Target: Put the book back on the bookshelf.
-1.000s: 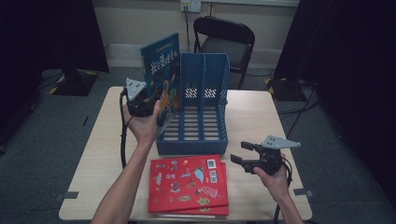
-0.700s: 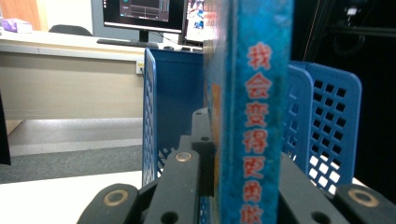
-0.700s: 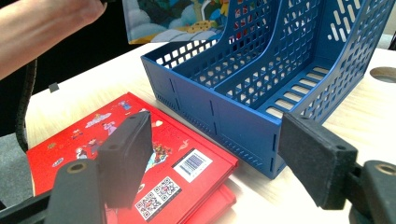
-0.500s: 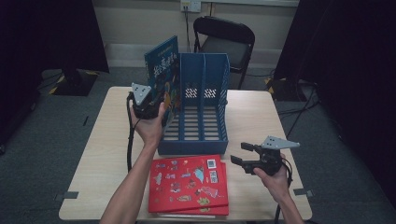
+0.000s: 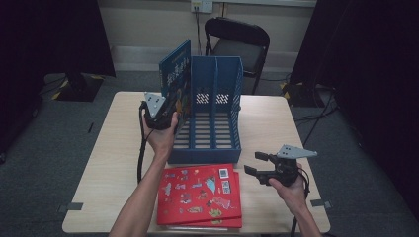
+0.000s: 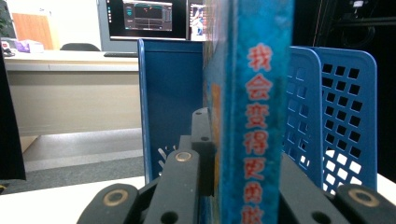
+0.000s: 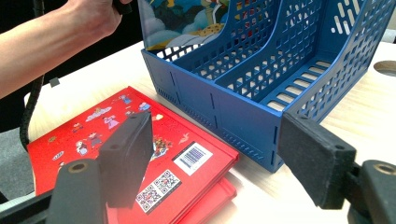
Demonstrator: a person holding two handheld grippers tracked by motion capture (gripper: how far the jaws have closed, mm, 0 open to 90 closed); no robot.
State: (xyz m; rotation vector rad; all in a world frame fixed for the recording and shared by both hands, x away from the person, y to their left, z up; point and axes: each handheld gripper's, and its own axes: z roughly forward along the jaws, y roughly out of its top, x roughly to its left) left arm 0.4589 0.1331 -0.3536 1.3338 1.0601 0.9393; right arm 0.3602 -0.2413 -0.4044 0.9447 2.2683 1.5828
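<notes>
A blue picture book (image 5: 175,79) stands upright at the leftmost slot of the blue file rack (image 5: 217,148); its bottom edge is hidden. My left gripper (image 5: 168,114) is shut on that book, and in the left gripper view the jaws clamp the book's spine (image 6: 252,116) with the rack's wall (image 6: 170,93) behind. Two stacked red books (image 5: 200,195) lie flat in front of the rack. My right gripper (image 5: 254,165) hovers open just right of them. Its wide-apart pads (image 7: 128,156) frame the top red book (image 7: 93,135) and the rack's front corner (image 7: 243,121).
The rack's two right slots (image 5: 225,128) hold nothing. A black folding chair (image 5: 237,44) stands beyond the table's far edge. Bare tabletop (image 5: 113,148) lies left of the person's left forearm (image 7: 51,37) and right of the rack.
The left hand has carried the blue book to the right and slightly down, up to the rack's left slot. The right gripper has stayed where it was, open.
</notes>
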